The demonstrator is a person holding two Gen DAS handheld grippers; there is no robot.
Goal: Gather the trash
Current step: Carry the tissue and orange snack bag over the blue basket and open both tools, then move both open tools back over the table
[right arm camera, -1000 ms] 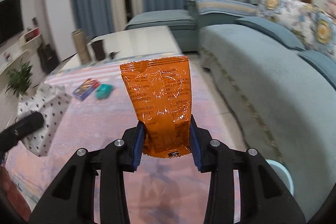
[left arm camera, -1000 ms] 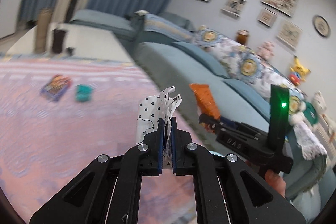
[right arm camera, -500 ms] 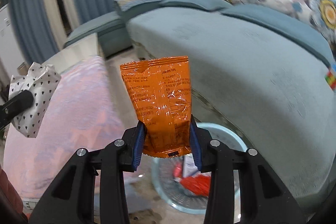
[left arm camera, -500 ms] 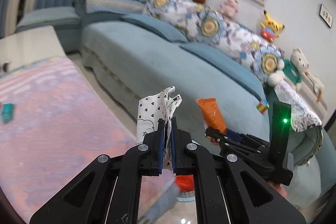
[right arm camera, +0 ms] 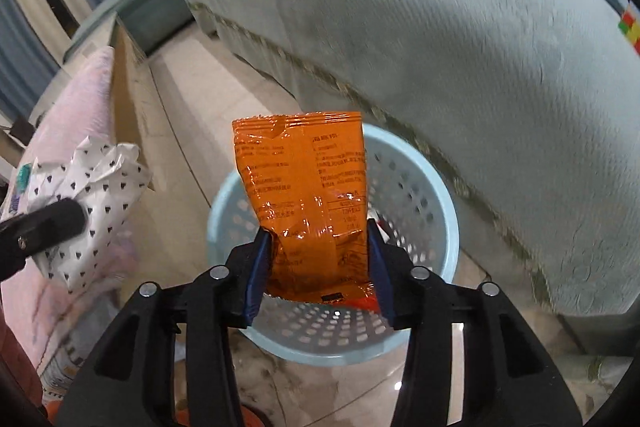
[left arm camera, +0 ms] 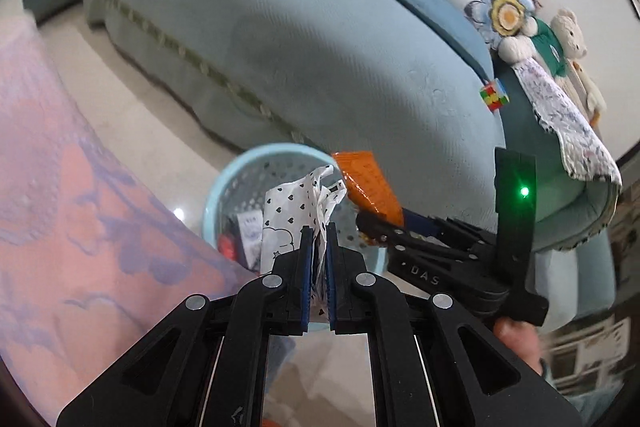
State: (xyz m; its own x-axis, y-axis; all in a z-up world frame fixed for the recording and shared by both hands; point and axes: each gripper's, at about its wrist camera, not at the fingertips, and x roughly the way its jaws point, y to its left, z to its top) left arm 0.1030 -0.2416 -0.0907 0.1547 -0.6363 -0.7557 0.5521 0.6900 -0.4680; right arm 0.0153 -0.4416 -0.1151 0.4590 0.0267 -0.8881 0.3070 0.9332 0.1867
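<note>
Nearest me, my left gripper [left arm camera: 316,267] has its fingers [left arm camera: 306,275] pressed together on the crumpled heart-print paper bag [left arm camera: 288,219], which stands up out of them over the near edge of the light blue basket [left arm camera: 244,163]. My right gripper [right arm camera: 318,267] carries the orange snack packet [right arm camera: 304,195] upright directly above the basket's mouth; its fingers [right arm camera: 256,275] are spreading as I look, the packet between them with its bottom edge sagging below the pads, so I judge it is about to slip free. To do this drop well I would hold the right hand steady over the middle of the basket while the fingers go on parting, since a light foil packet can flutter and catch the rim; I would not swing away until it has fallen clear. The left bag is bulkier and sits nearer the rim than the centre, so I would bring it further over the opening before letting go, and keep it off the orange packet, which it nearly touches. Inside the basket some red and white rubbish [left arm camera: 236,239] already lies at the bottom. Beyond the basket runs the blue sofa [left arm camera: 320,27], and on the basket's other side the pink cloth [left arm camera: 80,227]
</note>
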